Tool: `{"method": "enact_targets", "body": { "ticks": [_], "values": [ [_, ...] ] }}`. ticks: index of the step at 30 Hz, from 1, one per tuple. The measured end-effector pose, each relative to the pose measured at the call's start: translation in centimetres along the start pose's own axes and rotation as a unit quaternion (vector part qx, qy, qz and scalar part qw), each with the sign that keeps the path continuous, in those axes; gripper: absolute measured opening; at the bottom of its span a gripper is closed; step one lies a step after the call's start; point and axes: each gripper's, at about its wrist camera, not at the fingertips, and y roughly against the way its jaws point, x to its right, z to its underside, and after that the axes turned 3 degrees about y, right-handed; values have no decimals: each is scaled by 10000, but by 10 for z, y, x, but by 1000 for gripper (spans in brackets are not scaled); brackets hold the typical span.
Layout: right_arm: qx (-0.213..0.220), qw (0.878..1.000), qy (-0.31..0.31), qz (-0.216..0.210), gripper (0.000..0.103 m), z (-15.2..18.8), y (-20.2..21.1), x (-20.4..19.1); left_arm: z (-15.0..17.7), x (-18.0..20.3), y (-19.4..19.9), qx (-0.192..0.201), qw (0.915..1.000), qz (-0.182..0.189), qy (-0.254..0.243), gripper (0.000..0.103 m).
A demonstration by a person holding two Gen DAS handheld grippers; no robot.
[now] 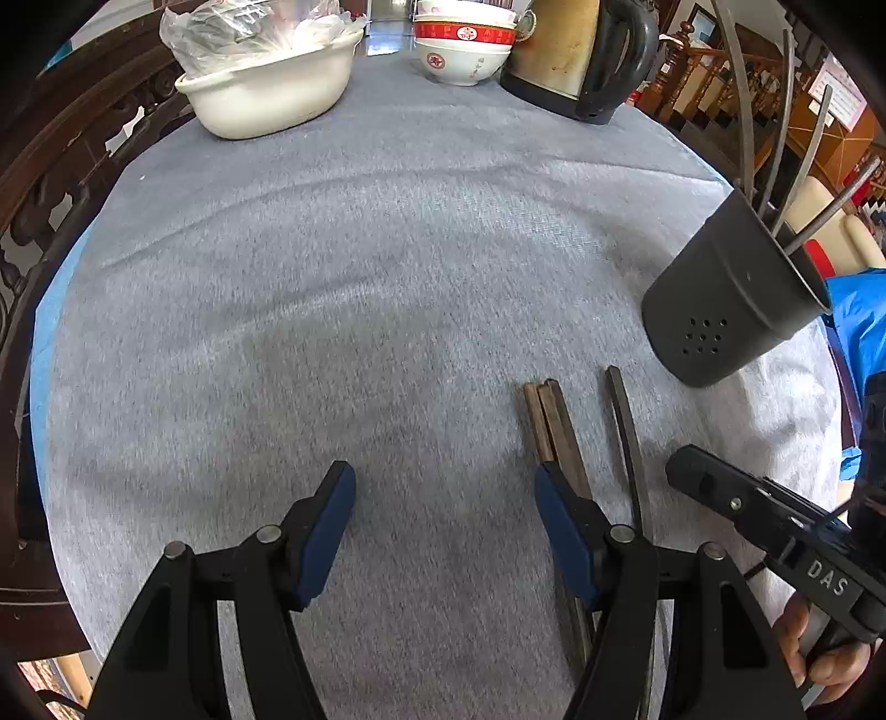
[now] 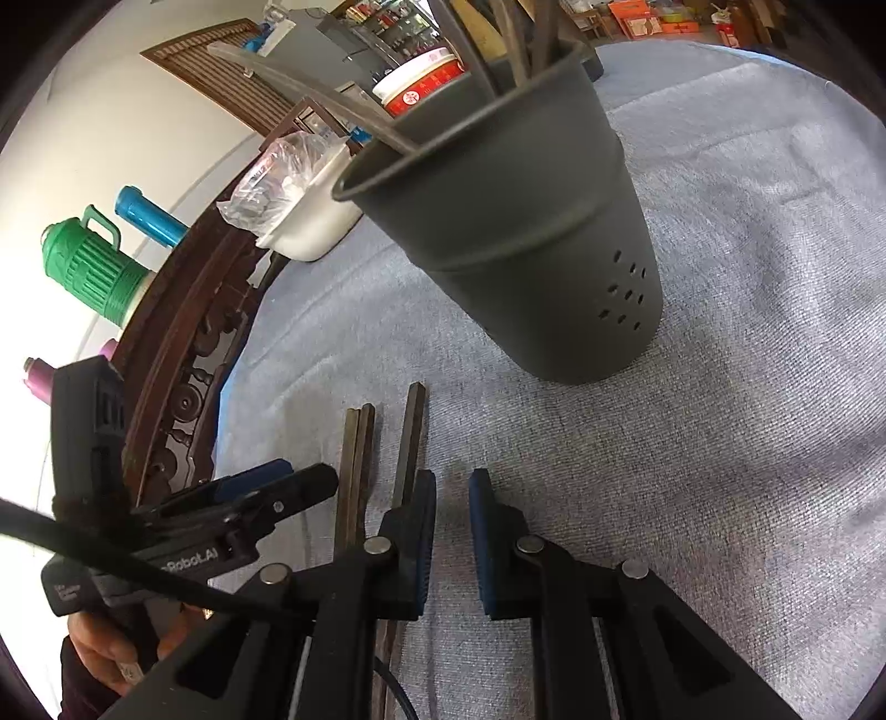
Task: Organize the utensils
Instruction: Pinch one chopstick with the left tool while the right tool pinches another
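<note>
Chopsticks (image 2: 360, 471) lie before the holder (image 2: 531, 238) (on cloth (image 2: 720, 387)).

Place: a home dining area is showing here
Worktop (image 1: 387, 249): a grey cloth is covering it
Tableware: stacked bowls (image 1: 464, 47), an electric kettle (image 1: 581, 50) and a white basin (image 1: 271, 94) are standing at its far edge
Furniture: a carved wooden chair back (image 2: 188, 360) is curving alongside
Wall side: a green thermos jug (image 2: 91, 266) is standing there

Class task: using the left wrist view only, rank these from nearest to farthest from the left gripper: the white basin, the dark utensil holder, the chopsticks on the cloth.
1. Chopsticks: flat on the cloth, passing right beside the left gripper.
2. Dark utensil holder: farther up, on the right.
3. White basin: at the table's far end, on the left.
</note>
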Motion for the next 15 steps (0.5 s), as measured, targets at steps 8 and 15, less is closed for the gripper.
{"method": "enact_targets", "body": {
  "ticks": [8,15],
  "values": [
    [24,9999,-76,-88,12,1,1,8,-1,-2,9,76,9999,133,75,68],
    [69,10000,54,-12,12,3,0,3,-4,6,3,57,10000,50,-36,68]
  ]
}}
